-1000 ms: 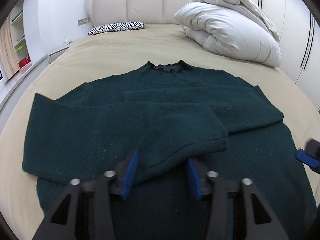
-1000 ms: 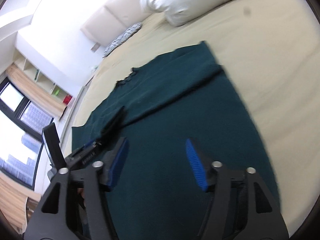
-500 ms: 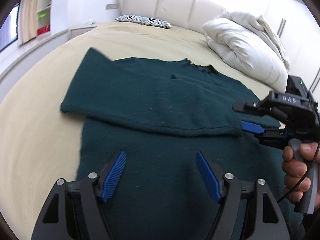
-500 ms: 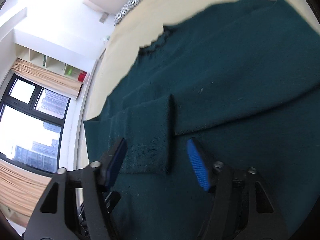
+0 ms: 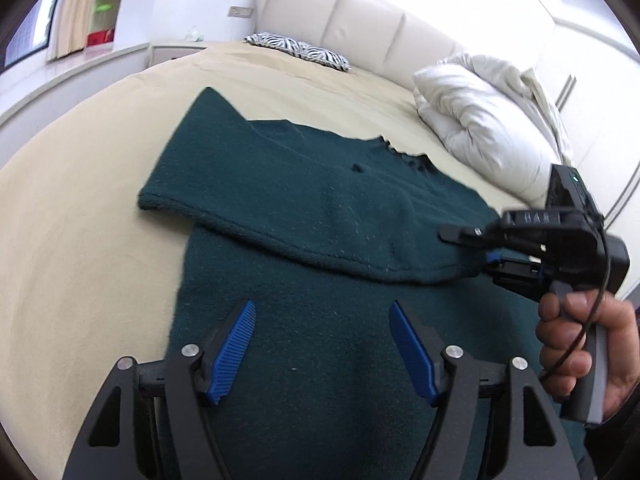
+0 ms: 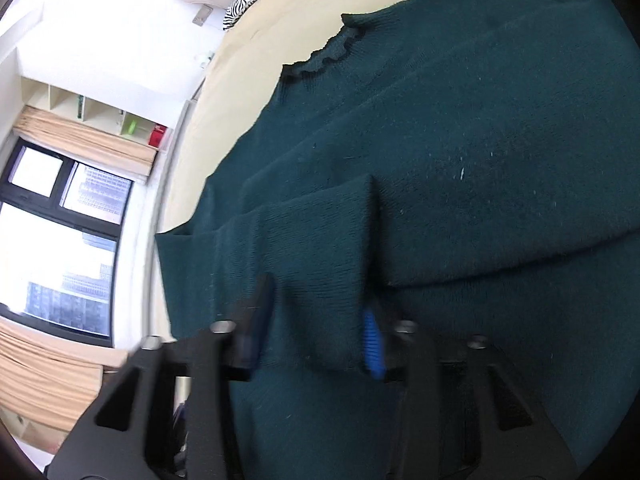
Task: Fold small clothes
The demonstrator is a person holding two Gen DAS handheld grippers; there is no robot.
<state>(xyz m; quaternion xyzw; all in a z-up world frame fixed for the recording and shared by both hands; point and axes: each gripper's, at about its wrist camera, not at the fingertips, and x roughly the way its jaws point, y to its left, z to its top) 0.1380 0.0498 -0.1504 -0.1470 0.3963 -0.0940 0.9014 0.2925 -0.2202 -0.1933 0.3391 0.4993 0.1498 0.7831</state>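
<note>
A dark green sweater (image 5: 320,208) lies flat on the beige bed (image 5: 80,216), both sleeves folded across its chest. My left gripper (image 5: 322,348) is open and empty above the sweater's lower body. My right gripper (image 6: 316,320) straddles the cuff end of the upper folded sleeve (image 6: 320,248), jaws apart on either side of it, one finger above the cloth and one under. It also shows in the left wrist view (image 5: 486,248) at the sleeve's right end. The frilled collar (image 6: 320,58) points toward the headboard.
A white duvet (image 5: 480,120) is bunched at the bed's far right. A zebra-print pillow (image 5: 300,50) lies by the padded headboard (image 5: 352,12). A window and shelves stand to the left (image 6: 60,216).
My left gripper has let go of the sleeve and drawn back over the sweater's body. My right gripper has moved in onto the sleeve's cuff end.
</note>
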